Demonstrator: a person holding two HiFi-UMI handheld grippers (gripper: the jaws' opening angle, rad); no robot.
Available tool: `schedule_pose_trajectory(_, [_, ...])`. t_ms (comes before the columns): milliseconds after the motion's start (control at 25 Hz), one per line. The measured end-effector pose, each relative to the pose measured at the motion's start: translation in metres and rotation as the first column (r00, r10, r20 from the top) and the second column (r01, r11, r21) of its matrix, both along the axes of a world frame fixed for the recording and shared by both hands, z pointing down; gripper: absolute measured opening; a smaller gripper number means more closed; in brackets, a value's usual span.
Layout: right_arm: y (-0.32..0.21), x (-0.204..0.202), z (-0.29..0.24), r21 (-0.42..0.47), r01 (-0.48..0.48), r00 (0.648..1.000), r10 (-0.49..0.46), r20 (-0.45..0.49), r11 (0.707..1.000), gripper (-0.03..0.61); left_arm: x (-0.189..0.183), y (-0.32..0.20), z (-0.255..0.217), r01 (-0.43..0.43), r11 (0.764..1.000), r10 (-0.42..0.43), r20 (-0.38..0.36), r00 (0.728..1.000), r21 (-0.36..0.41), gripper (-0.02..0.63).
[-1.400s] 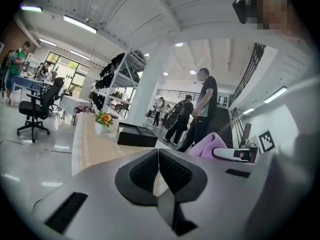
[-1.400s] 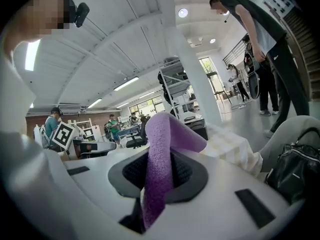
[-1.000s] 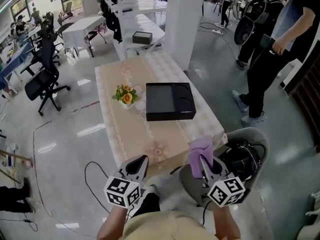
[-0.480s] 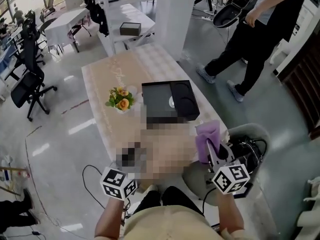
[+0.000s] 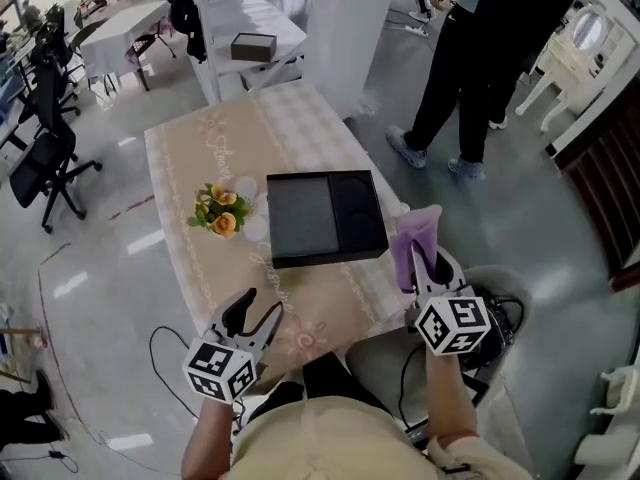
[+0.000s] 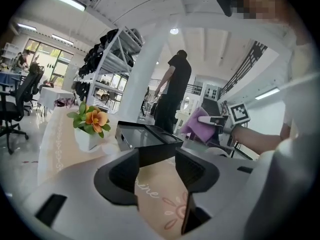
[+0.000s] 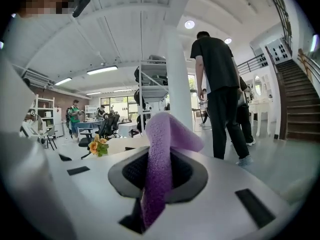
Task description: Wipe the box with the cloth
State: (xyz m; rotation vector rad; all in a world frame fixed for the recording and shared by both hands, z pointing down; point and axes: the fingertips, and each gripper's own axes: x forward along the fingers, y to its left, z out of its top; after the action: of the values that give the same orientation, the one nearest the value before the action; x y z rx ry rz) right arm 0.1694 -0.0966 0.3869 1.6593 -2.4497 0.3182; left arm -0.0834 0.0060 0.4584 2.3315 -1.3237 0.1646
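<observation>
Pinching the cloth: the right gripper has its jaws closed tight on a purple cloth, which stands up out of the pads in a folded strip and flops over at the top.
Left gripper: jaws have just been opening and now stand well apart; nothing is between them, only the patterned tablecloth shows in the gap in the left gripper view.
Box: black and shallow, lying flat on the table toward its near right part, with a rectangular recess on its left side and round recesses on its right.
Cloth's place: at 4 o'clock of the box in the head view, near its right-hand corner and past the table's right edge, not touching the box.
Left gripper's place: at 7 o'clock of the box, over the near edge of the table, well apart from the box.
Flowers: orange and yellow blooms in a small white pot, just beside the box at 9 o'clock.
Bystander: a person in dark clothes stands on the floor at 1 o'clock of the box, beyond a white pillar.
</observation>
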Motion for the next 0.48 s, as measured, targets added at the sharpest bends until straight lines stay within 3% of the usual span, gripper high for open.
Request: schedule_pose_trajectory(480, [-0.101, 0.012, 0.026, 0.000, 0.053, 0.989, -0.053, -0.140, 0.999, 0.075, 0.013, -0.057, 0.048, -0.002, 0.997, 0.010, 0.102, 0.995, -0.078, 0.282])
